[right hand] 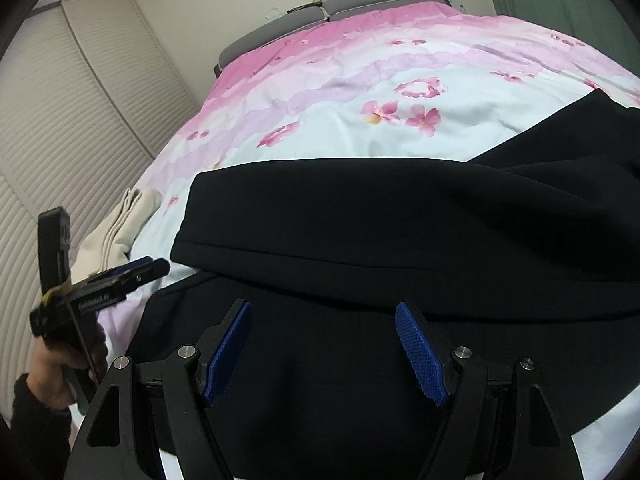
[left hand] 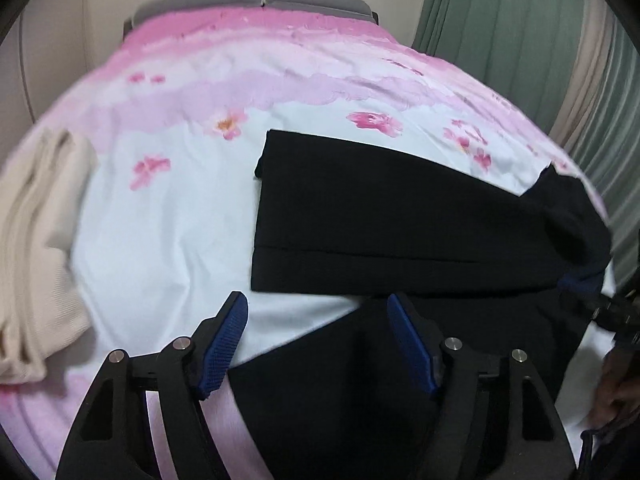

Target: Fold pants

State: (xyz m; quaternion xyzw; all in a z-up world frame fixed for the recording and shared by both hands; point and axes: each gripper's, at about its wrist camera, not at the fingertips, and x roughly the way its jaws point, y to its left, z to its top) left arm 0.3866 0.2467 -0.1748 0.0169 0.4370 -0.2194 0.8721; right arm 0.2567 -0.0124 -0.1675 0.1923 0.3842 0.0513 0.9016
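Note:
Black pants (left hand: 380, 220) lie on a bed, with one part folded over another so a straight hem faces left. In the left wrist view my left gripper (left hand: 317, 300) hovers open over the pants' near left edge, with nothing between its blue pads (left hand: 224, 344). In the right wrist view the pants (right hand: 360, 232) fill the middle. My right gripper (right hand: 323, 307) stands open just above the dark cloth and grips nothing. The left gripper (right hand: 158, 266) shows side-on at the left, held by a hand (right hand: 52, 376).
The bed has a white and pink flowered cover (left hand: 180, 220) and a grey headboard (left hand: 256, 0). A folded beige garment (left hand: 36, 240) lies at the bed's left side. Green curtains (left hand: 500, 20) hang on the right. Louvred closet doors (right hand: 80, 100) stand on the left.

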